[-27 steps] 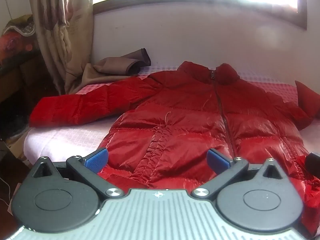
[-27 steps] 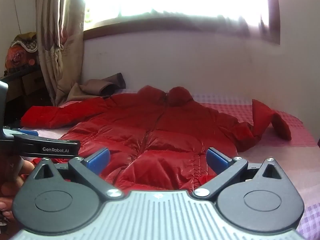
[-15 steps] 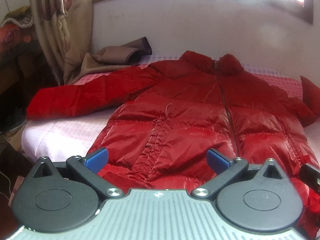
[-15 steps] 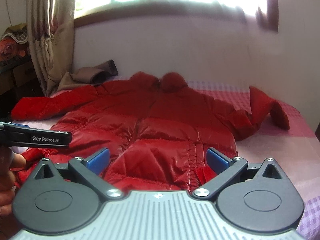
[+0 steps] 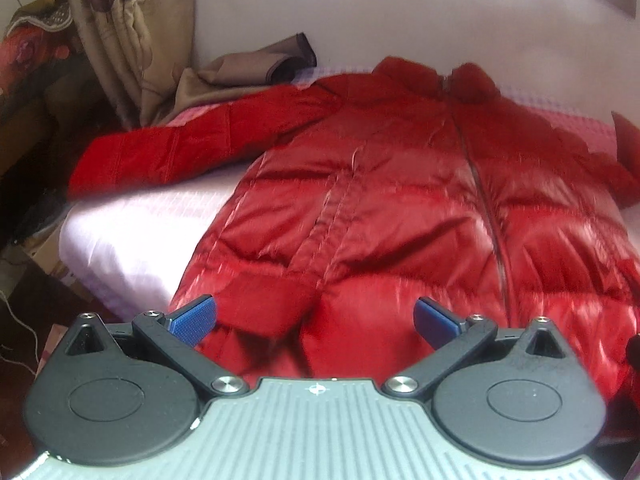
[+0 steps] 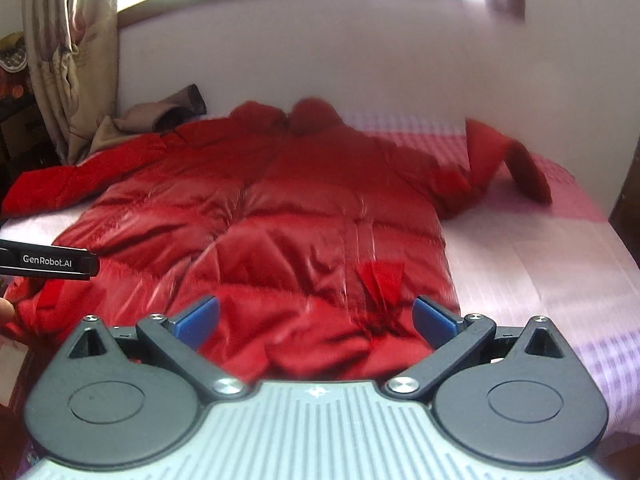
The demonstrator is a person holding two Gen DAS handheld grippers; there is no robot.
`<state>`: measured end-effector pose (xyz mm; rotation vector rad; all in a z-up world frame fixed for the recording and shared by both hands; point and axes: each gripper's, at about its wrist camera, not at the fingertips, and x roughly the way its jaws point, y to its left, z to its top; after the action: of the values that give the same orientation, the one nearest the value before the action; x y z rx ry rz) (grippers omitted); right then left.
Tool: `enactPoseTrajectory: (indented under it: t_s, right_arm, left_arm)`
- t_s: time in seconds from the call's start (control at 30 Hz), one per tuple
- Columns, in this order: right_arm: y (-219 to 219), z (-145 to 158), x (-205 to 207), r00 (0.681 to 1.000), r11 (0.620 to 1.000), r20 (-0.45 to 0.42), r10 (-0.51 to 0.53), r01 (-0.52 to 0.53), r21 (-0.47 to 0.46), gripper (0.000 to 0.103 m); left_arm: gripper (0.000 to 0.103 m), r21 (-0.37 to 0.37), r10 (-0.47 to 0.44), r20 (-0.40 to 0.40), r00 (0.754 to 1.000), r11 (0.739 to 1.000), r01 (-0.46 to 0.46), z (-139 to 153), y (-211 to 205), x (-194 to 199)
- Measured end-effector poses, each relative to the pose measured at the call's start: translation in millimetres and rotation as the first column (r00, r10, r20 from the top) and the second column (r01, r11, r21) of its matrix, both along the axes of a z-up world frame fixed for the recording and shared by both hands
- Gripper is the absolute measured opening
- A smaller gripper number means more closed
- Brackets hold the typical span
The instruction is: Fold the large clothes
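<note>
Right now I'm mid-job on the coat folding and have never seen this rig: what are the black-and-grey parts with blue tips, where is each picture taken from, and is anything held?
There is no robot arm: a person carries handheld tongs in each hand, with a camera looking along the fingers. One picture looks out from the left tongs, the other from the right tongs. The blue tips are the finger pads. Both tongs are open and hold nothing. Ahead, a shiny red quilted down coat lies spread, zip up, on a bed with a pink checked sheet. A crumpled brown garment lies near the wall, by a beige curtain.
</note>
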<state>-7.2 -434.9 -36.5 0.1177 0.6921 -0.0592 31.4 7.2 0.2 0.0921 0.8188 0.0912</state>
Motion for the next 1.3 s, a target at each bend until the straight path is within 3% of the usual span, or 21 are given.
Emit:
enactPoseTrajectory:
  t_s: [0.33, 0.63, 1.3]
  right_arm:
    - [6, -8, -20, 0.999, 0.999, -0.037, 0.019, -0.021, -0.046, 0.103]
    - [10, -15, -29, 0.998, 0.999, -0.06, 0.023, -0.025, -0.032, 0.103]
    - [12, -22, -43, 0.997, 0.999, -0.069, 0.032, -0.032, -0.002, 0.103]
  left_arm:
    - [0.103, 0.006, 0.004, -0.026, 1.0, 1.0, -0.004, -11, 7, -22]
    - [0.103, 0.043, -0.024, 0.02, 1.0, 0.999, 0.023, -20, 3, -44]
    - [0.103, 0.06, -0.061, 0.015, 0.998, 0.996, 0.06, -33, -4, -61]
